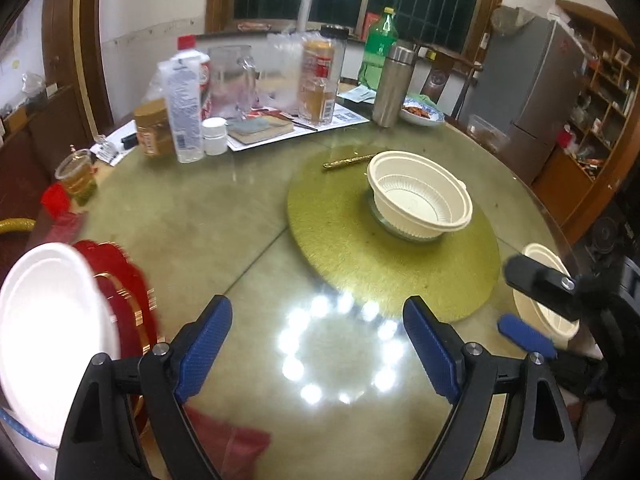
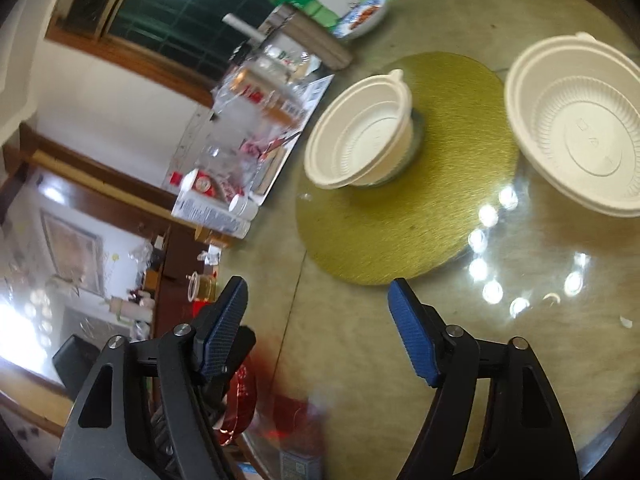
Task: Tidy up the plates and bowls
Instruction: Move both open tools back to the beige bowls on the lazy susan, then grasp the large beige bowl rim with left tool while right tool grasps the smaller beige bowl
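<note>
A cream plastic bowl [image 1: 420, 196] stands on a round gold mat [image 1: 384, 256] in the middle of the glass table; it also shows in the right wrist view [image 2: 360, 132]. A second cream bowl [image 2: 576, 128] stands to the right of the mat, partly hidden in the left wrist view [image 1: 540, 256] behind the right gripper. A white plate [image 1: 52, 332] lies on red plates [image 1: 128, 292] at the table's left edge. My left gripper [image 1: 318, 344] is open and empty above the table. My right gripper [image 2: 318, 320] is open and empty, tilted, in front of the mat.
Bottles, jars, a steel flask [image 1: 390, 86], a dish of food [image 1: 422, 112] and papers crowd the far side of the table. A cup of yellow liquid [image 1: 76, 176] stands at the left edge. A gold stick [image 1: 348, 160] lies beside the mat.
</note>
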{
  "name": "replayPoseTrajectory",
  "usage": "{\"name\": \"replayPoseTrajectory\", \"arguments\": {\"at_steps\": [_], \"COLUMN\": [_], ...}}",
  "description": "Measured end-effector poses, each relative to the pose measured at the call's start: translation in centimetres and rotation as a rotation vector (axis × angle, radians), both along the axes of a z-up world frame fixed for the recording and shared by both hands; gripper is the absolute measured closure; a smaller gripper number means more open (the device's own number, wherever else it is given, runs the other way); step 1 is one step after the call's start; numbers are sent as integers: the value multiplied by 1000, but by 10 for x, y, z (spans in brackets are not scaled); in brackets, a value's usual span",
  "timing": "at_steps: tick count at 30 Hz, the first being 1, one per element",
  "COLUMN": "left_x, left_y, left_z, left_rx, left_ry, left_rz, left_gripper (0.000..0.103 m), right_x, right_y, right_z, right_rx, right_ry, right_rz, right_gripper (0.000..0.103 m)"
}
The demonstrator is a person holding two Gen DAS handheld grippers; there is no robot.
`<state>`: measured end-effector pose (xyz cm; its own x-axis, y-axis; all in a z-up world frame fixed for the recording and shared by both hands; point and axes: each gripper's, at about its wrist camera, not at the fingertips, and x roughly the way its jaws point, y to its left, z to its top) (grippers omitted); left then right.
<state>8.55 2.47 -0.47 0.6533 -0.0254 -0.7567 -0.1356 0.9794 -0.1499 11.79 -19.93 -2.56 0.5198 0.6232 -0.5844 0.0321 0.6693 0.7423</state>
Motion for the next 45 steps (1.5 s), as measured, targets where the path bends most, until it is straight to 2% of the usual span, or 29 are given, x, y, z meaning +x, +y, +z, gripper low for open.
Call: {"name": "replayPoseTrajectory", "arguments": {"at_steps": [4,9,18,28,32,33,34,35,36,38,41,45], "left_x": [25,54,106,141,148,150,154,156,158,157,151,135], "left_y": [-11,-12,-20,-36,-44,-46,-49,-51,-54,-56,-51,-51], "left_z": [-5,-9,-18,-32,-43,-45,-50,-53,-57,-57,-52,-40], "left_rx": [0,-43,-92,-59,-30,-23,3,22,47,63,50,87], "left_ry": [3,4,5,18,43,52,76,95,124,124,126,88], "left_rz": [25,70,136,151,135,125,107,94,77,53,42,32], "left_gripper": [15,16,16,16,16,25,53,66,87,86,86,86], "right_x": [14,47,101,131,134,134,136,138,140,141,135,124], "right_y": [-15,-26,-31,-26,-26,-24,-23,-20,-18,-13,-10,-7], "right_z": [-3,-3,-8,-21,-26,-27,-29,-33,-36,-41,-34,-28], "right_rx": [59,70,23,-72,-101,-122,-141,-159,-178,-197,-218,-209], "right_ry": [-2,9,21,35,38,39,49,70,88,103,93,76], "right_rz": [-30,-76,-147,-179,-183,-180,-169,-150,-138,-108,-101,-90], "right_gripper": [23,23,23,23,29,39,47,66,85,93,93,93]}}
